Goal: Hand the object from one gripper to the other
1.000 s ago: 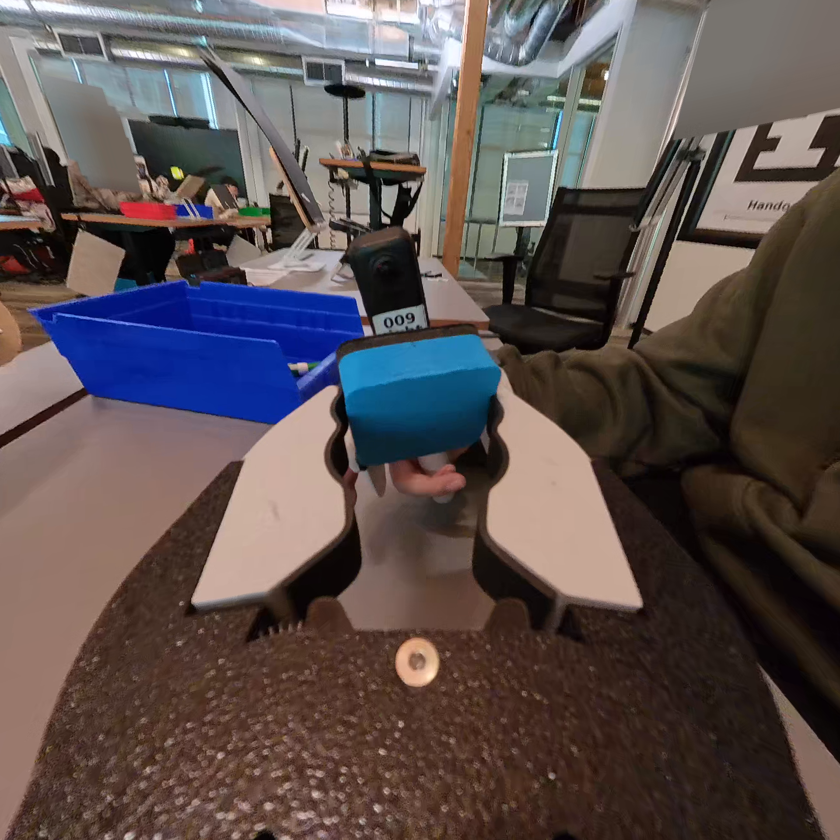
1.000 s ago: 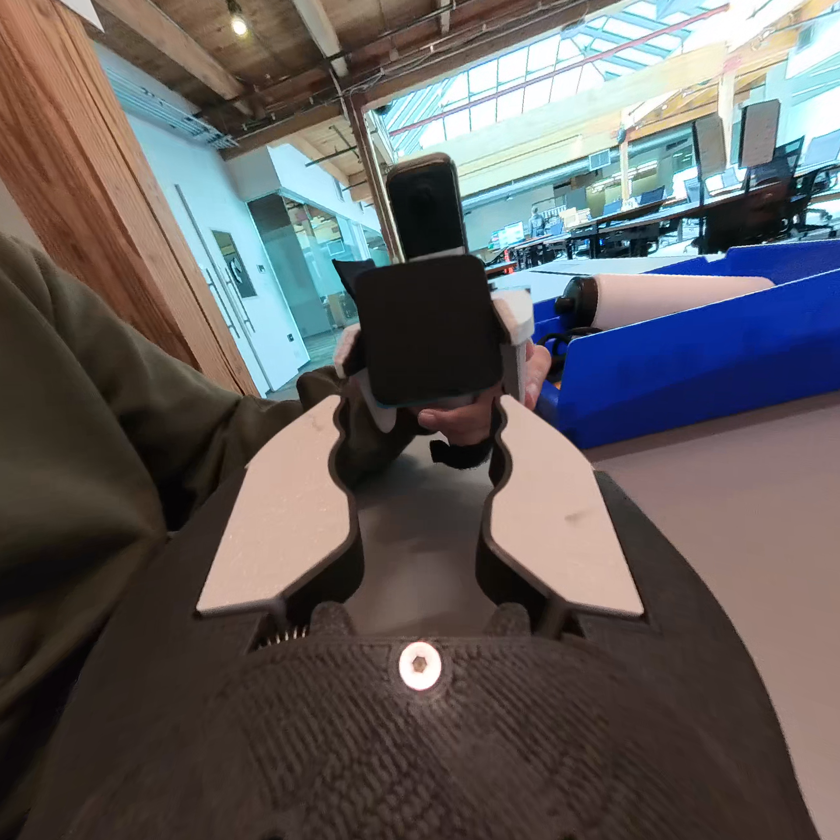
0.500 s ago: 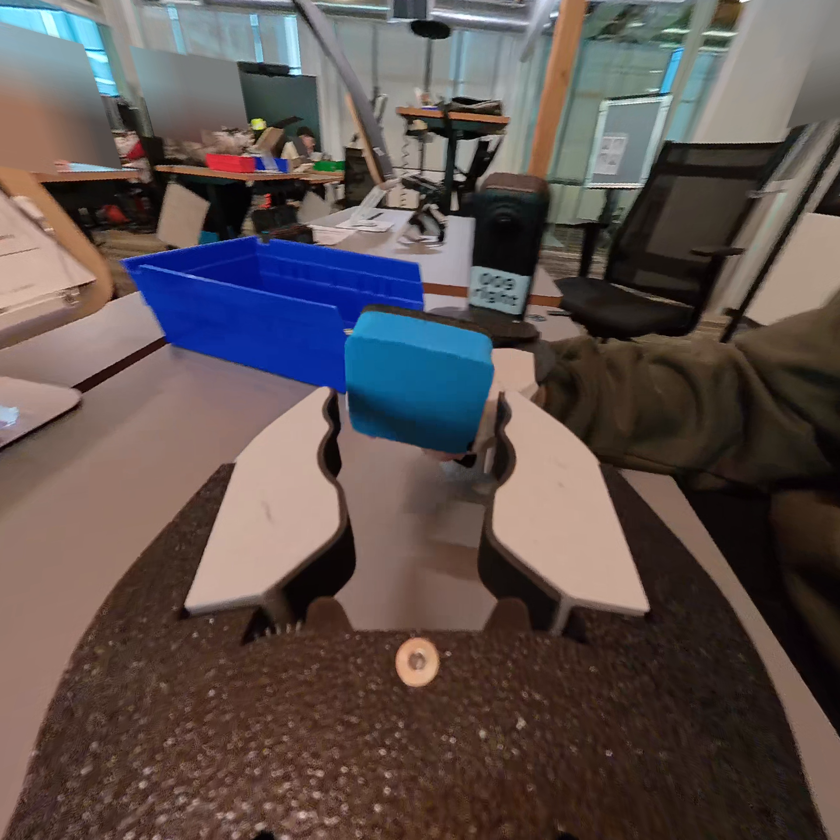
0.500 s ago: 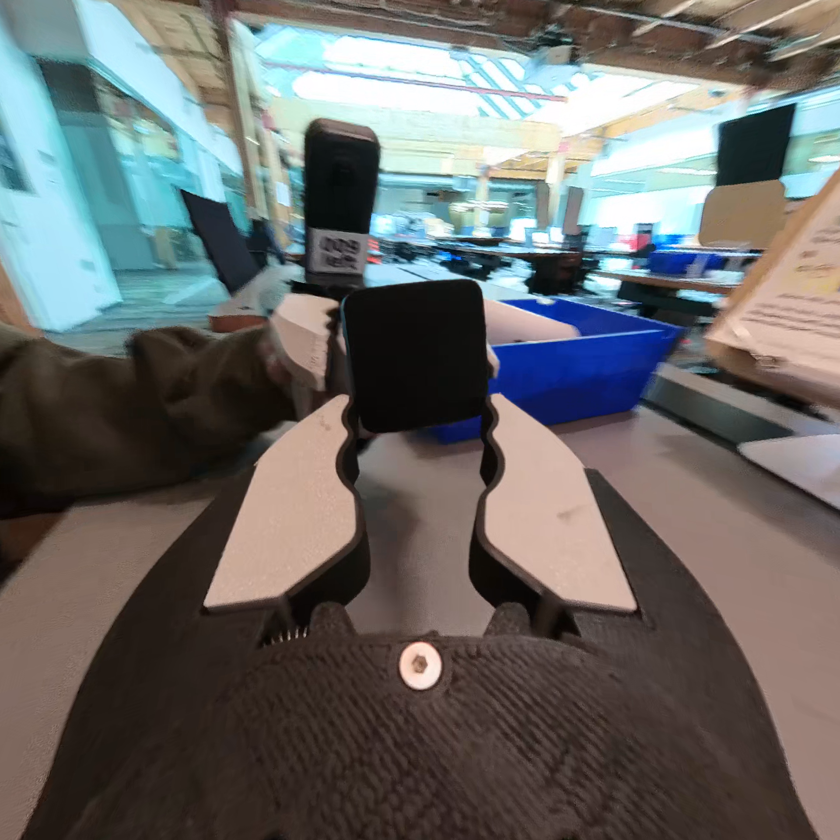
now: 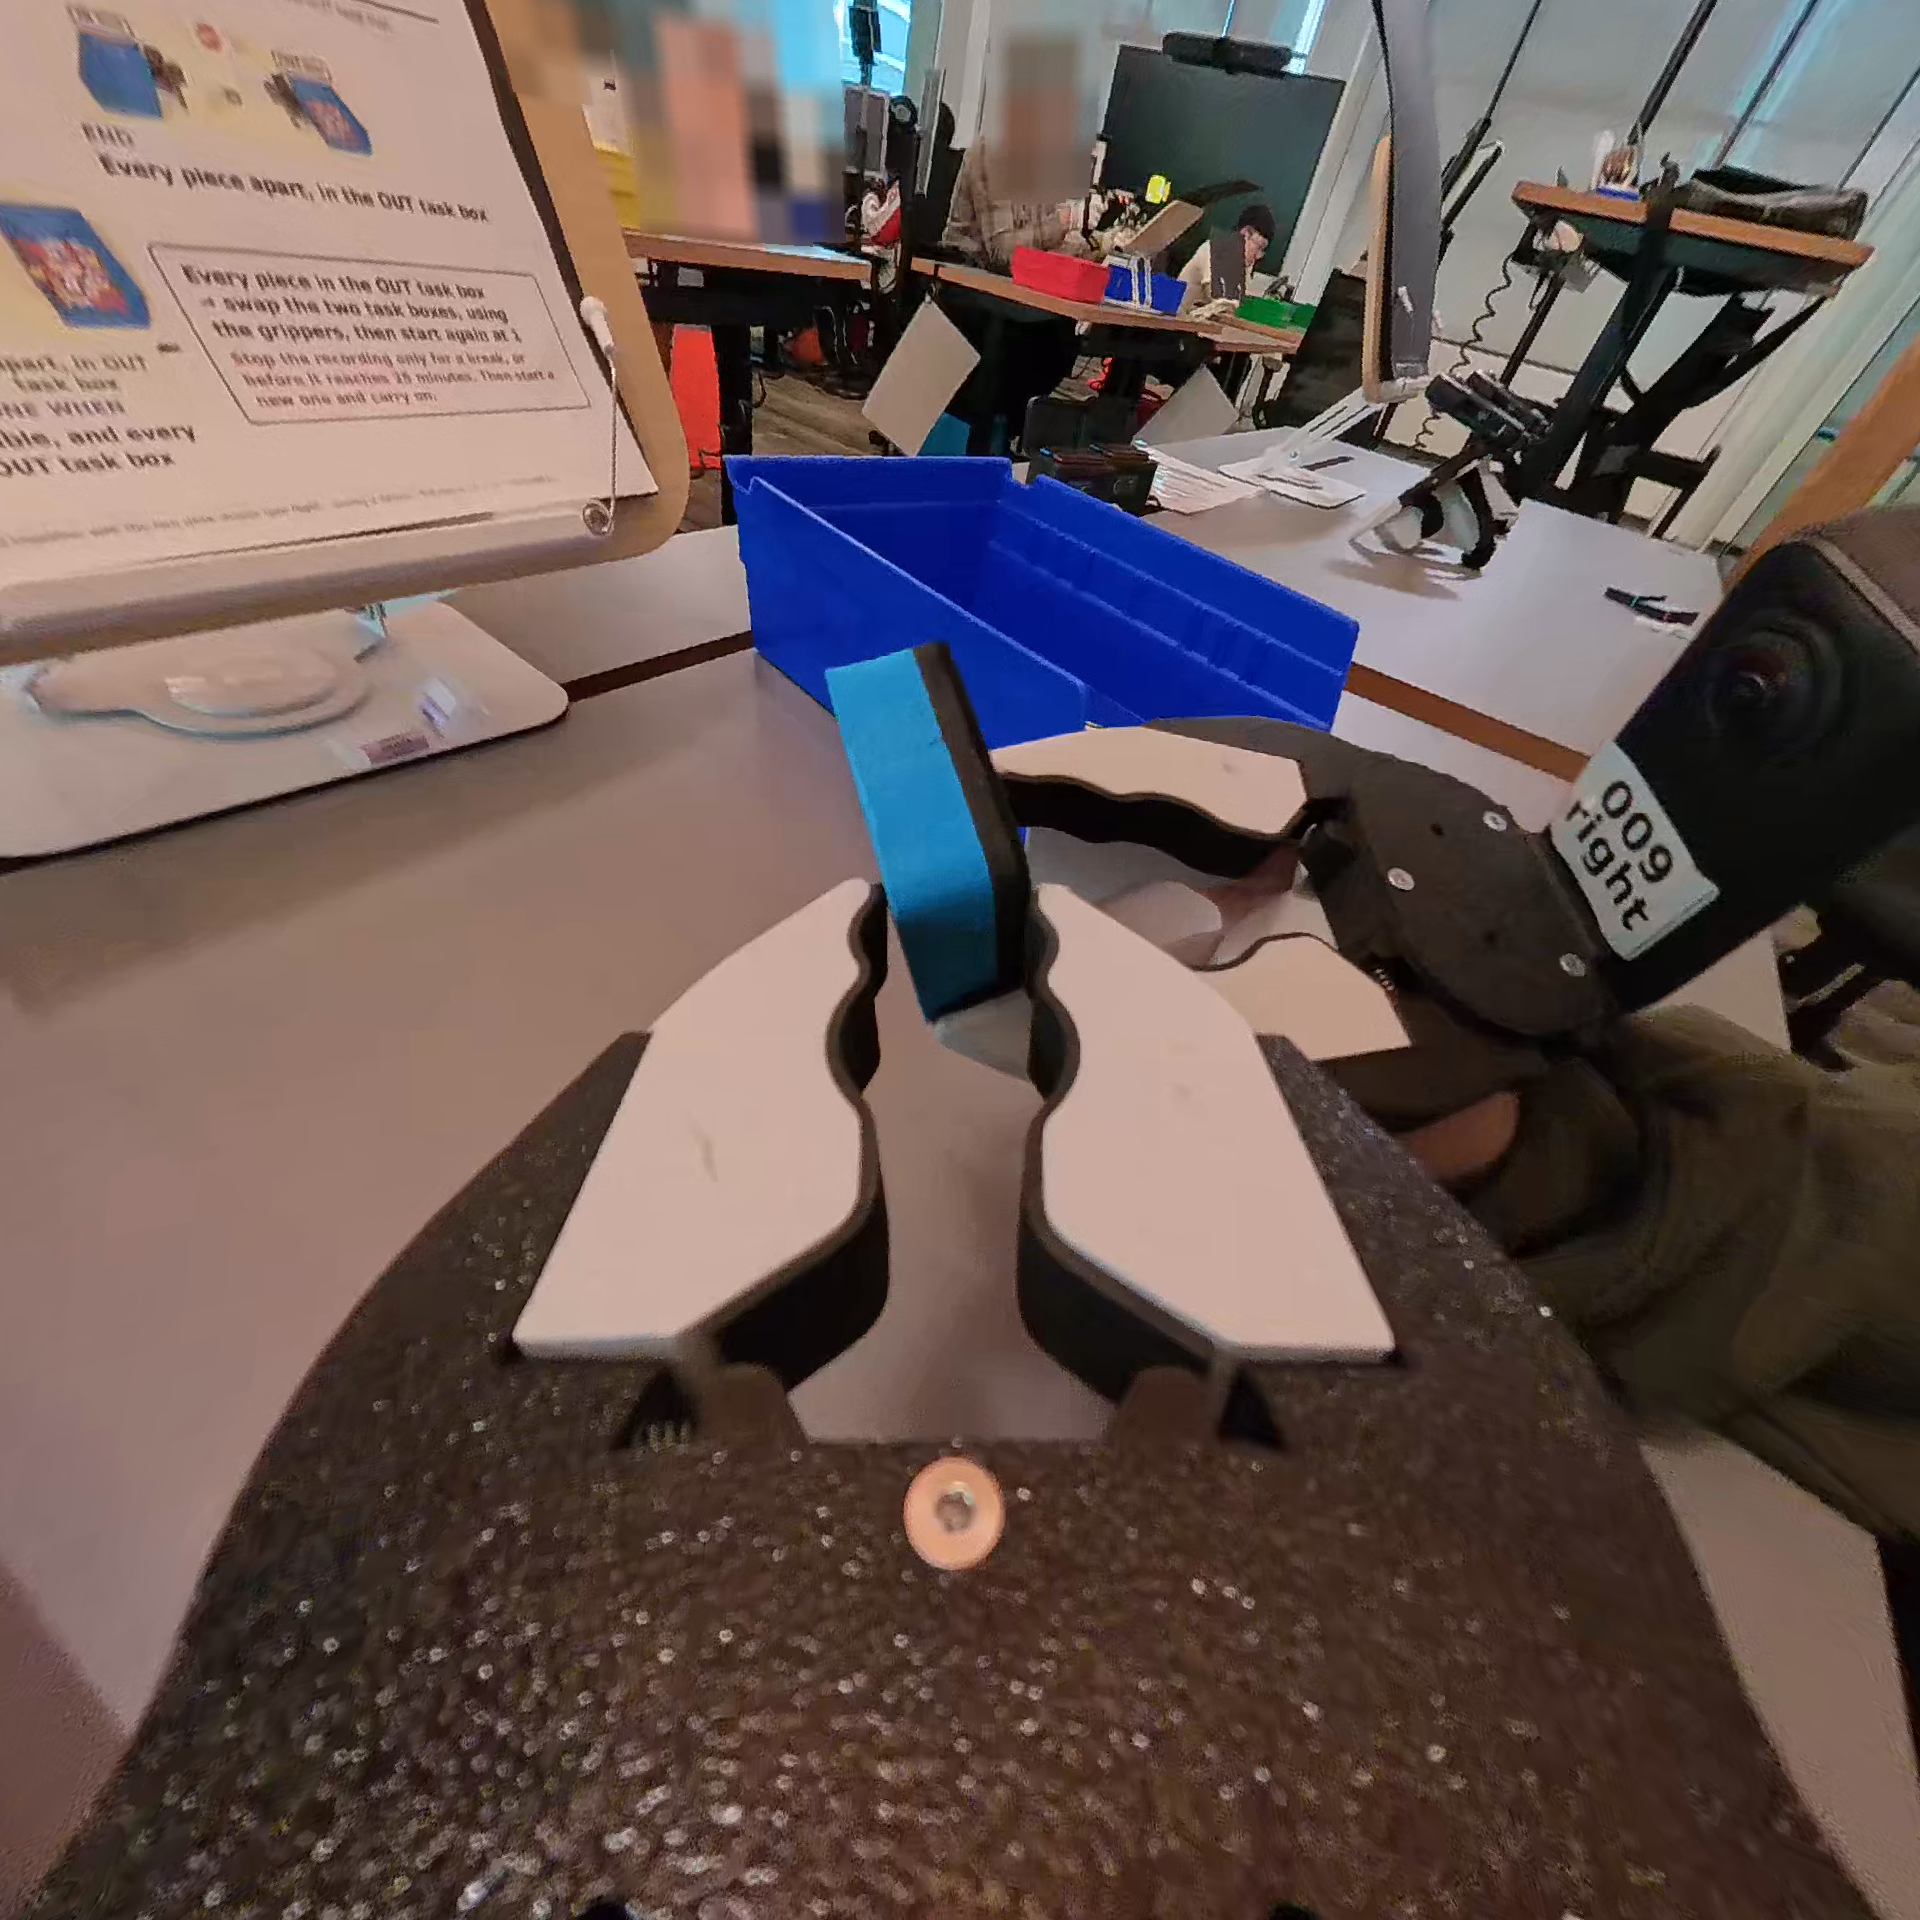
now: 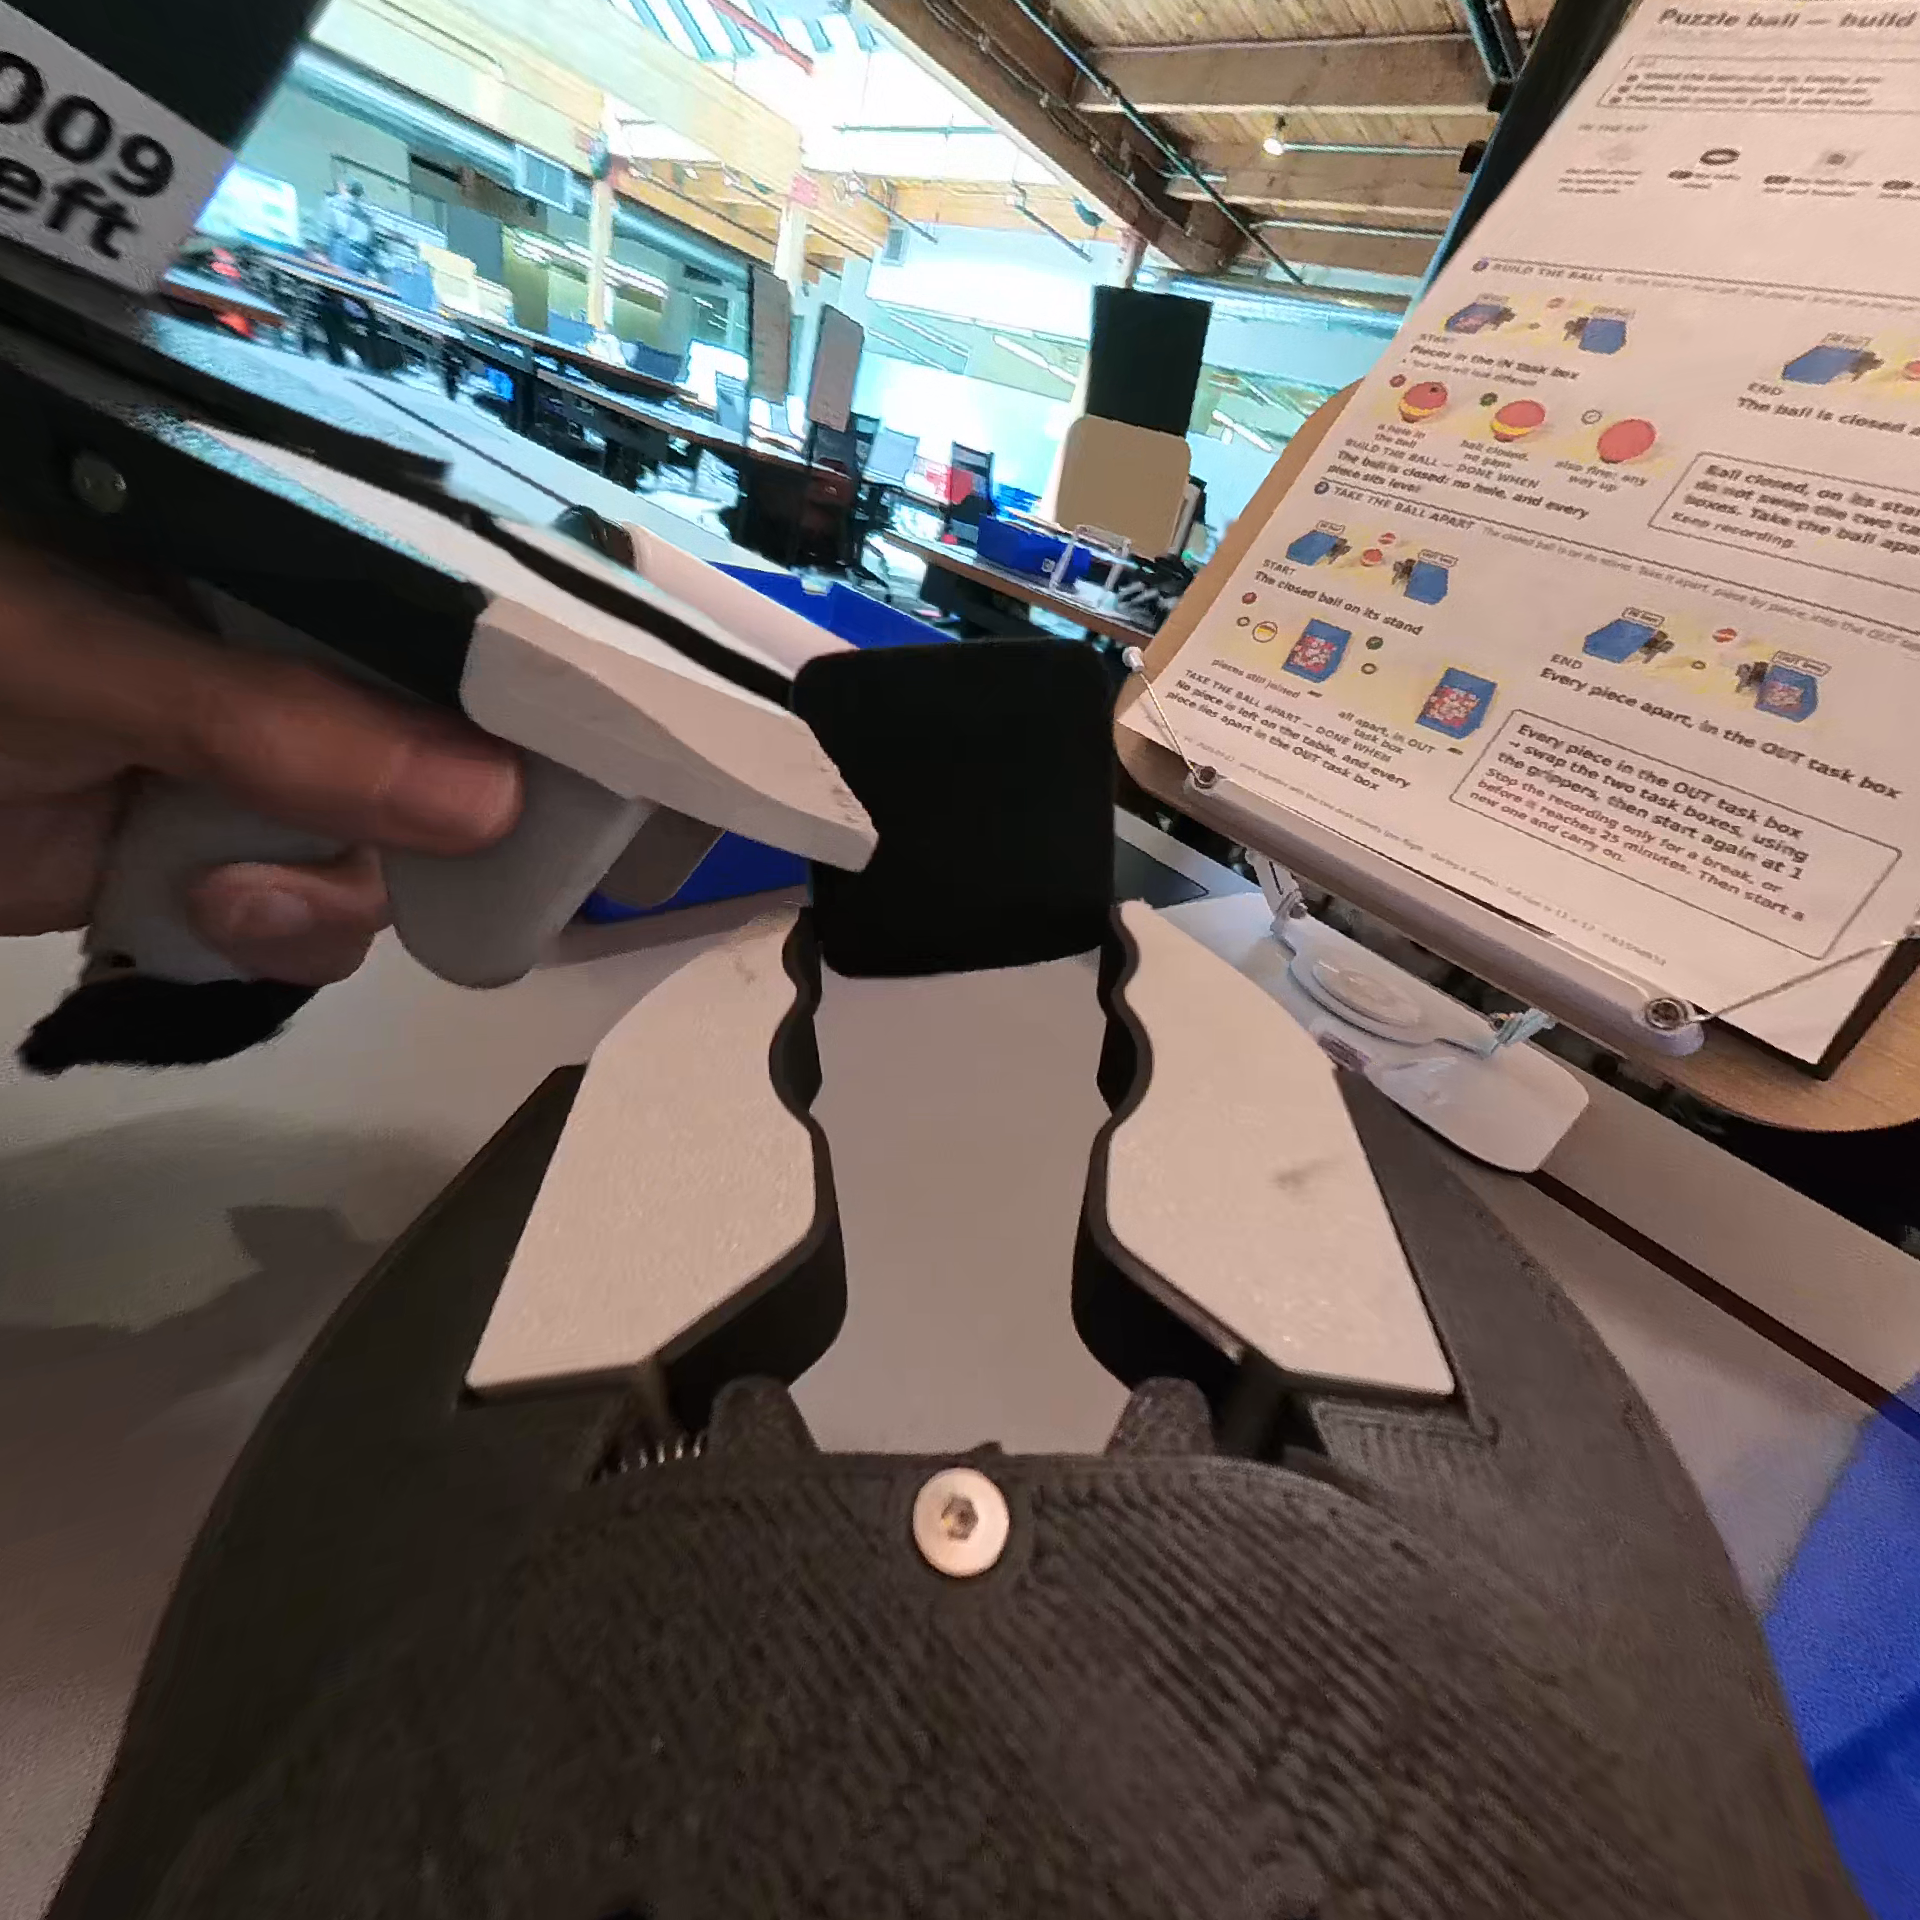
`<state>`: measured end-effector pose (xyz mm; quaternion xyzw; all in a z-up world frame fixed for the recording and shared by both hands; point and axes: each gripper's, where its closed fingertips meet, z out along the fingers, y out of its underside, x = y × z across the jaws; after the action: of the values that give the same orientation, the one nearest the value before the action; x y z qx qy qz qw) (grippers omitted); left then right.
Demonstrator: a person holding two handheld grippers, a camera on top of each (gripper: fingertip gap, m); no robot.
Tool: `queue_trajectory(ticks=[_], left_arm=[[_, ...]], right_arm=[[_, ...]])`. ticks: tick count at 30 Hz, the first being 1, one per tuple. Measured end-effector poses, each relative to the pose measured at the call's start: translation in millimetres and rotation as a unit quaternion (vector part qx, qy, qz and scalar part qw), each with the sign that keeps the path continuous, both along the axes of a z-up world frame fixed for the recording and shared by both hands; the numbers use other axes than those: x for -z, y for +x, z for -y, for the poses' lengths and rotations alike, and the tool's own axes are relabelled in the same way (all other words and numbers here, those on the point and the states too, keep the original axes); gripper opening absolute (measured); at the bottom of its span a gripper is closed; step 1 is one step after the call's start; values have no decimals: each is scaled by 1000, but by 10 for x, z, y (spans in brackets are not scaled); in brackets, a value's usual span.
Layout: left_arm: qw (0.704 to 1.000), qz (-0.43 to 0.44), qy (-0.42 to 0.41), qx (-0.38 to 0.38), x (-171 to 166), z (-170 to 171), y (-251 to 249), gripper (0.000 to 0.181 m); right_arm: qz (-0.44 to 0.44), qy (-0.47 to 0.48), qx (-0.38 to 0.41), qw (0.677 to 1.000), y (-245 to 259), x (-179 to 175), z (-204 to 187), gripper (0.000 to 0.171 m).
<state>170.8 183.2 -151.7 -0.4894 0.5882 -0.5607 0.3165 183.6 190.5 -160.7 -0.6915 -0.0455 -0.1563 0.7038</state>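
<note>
The object is a flat foam block, blue on one face and black on the other. In the left wrist view the block (image 5: pixel 904 810) stands edge-on above the table, and my left gripper (image 5: pixel 956 935) is shut on its thickness at the lower end. The right gripper's upper finger (image 5: pixel 1153 779) reaches it from the right. In the right wrist view the block's black face (image 6: pixel 956 810) fills the gap of my right gripper (image 6: pixel 961 935), which is shut across its width. The left gripper's finger (image 6: pixel 675 727) touches the block's left edge.
A blue bin (image 5: pixel 1039 603) stands on the grey table (image 5: pixel 312 987) just behind the block. An instruction board on a stand (image 5: pixel 291 312) is at the left, and shows at the right in the right wrist view (image 6: pixel 1558 623). A hand (image 6: pixel 260 779) and an olive sleeve (image 5: pixel 1714 1247) hold the grippers. The tips of both grippers are at nearly the same place.
Both grippers swung round toward the instruction board with the block between them. My left gripper's jaws narrowed and now pinch the block edge-on instead of spanning its blue face.
</note>
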Motion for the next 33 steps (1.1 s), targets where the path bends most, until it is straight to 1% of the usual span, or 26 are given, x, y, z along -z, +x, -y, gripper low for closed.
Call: queue_trajectory(ticks=[1, 2, 3, 4, 6, 8, 9, 10, 11, 13, 15, 17, 18, 19, 21, 23, 25, 28, 32, 33], left_arm=[[1000, 6, 10, 5, -17, -11, -7, 24], [1000, 10, 19, 15, -30, -25, -20, 24], [999, 10, 24, 33, -38, -37, -45, 24], [998, 11, 26, 61, -53, -33, -84, 24], [988, 27, 17, 149, -113, 33, -223, 23], [972, 43, -1, 230, -160, 90, -401, 23], [965, 44, -7, 257, -158, 93, -471, 23], [961, 40, -7, 274, -140, 86, -520, 23], [958, 35, 0, 283, -108, 73, -548, 23], [955, 39, 17, 295, -73, 65, -590, 23], [958, 41, 26, 283, -72, 35, -568, 22], [970, 37, 28, 238, -69, -40, -455, 23], [978, 34, 24, 206, -68, -93, -379, 29], [985, 29, 18, 167, -64, -160, -295, 40], [996, 3, 1, 88, -35, -300, -148, 59], [999, -11, -32, 33, -45, -335, -60, 71], [998, -15, -58, -4, -61, -292, -11, 72], [997, -4, -70, -39, -85, -187, 28, 71], [996, 3, -37, -85, -48, -205, 52, 62], [996, 5, -37, -85, -50, -202, 49, 61]], right_arm=[[-2, 3, -18, 1000, -17, -1, 10, 51], [-15, 10, -42, 999, -37, -20, 21, 57], [-42, 18, -65, 997, -47, -45, 33, 67], [-76, 21, -99, 992, -82, -59, 45, 71], [-148, 26, -173, 973, -177, -96, 82, 69], [-206, 43, -235, 949, -273, -155, 129, 64], [-224, 48, -276, 934, -370, -185, 160, 52], [-235, 52, -307, 921, -453, -211, 185, 40], [-241, 53, -325, 913, -512, -221, 192, 32], [-239, 41, -337, 910, -580, -187, 182, 24], [-215, 29, -328, 920, -580, -140, 157, 23], [-190, 39, -286, 938, -492, -131, 112, 22], [-176, 52, -260, 948, -431, -149, 99, 22], [-161, 63, -227, 958, -361, -163, 89, 22], [-127, 72, -129, 981, -145, -155, 69, 22], [-99, 77, -69, 990, -48, -155, 74, 22], [-85, 76, -32, 993, -10, -153, 77, 22], [-70, 60, -1, 996, 3, -115, 55, 22], [-59, 42, -5, 997, -50, -57, 9, 22], [-55, 36, -3, 998, -56, -46, 1, 22]])
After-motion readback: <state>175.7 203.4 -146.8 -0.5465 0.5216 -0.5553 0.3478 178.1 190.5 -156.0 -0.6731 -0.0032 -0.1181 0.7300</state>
